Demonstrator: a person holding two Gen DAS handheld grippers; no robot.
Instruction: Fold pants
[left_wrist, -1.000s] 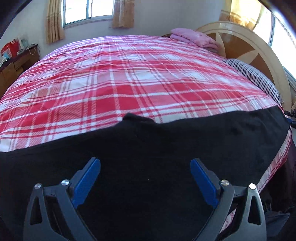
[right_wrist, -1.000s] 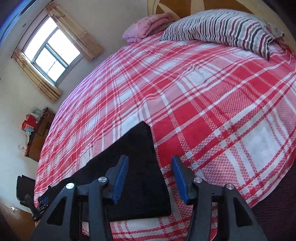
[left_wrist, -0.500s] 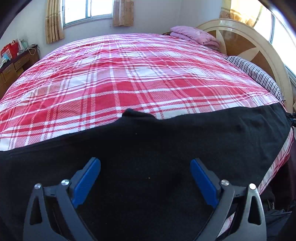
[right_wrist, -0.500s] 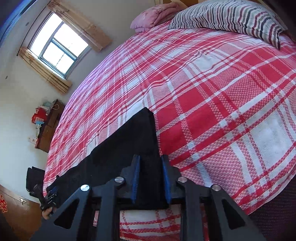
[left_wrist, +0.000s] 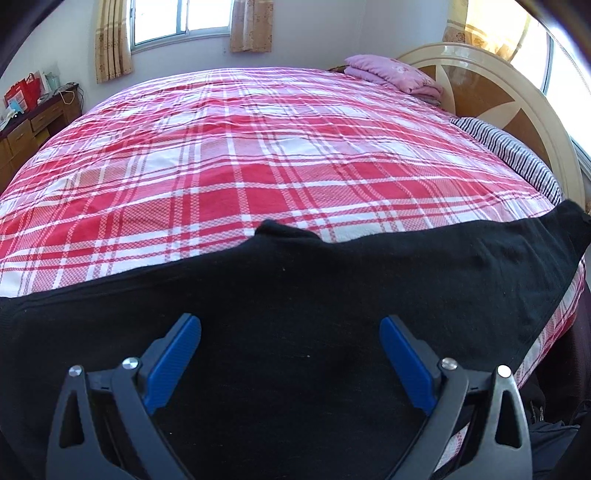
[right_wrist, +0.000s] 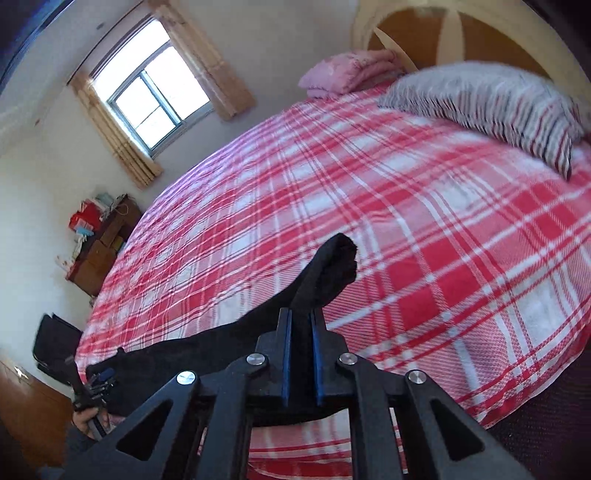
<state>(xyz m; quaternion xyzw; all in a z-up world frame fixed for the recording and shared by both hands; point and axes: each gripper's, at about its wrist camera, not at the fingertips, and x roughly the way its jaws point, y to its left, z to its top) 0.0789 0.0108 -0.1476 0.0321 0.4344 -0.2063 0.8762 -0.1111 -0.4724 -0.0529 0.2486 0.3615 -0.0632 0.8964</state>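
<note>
Both wrist views low over bed (left_wrist: 280, 155)

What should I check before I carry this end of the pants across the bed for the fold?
1. Right gripper grip: ok. Its jaws have just been closing and now pinch the pants.
2. Held end off the bed: ok, the fabric rises from the cover into the jaws.
3. Both layers caught: cannot tell; the cloth bunches between the pads.
4. Left gripper: not ok if it should pin the cloth. Jaws wide open over the pants, gripping nothing.
5. Path ahead: ok. Only bare plaid cover; the pillow and pink blanket sit by the headboard.
</note>
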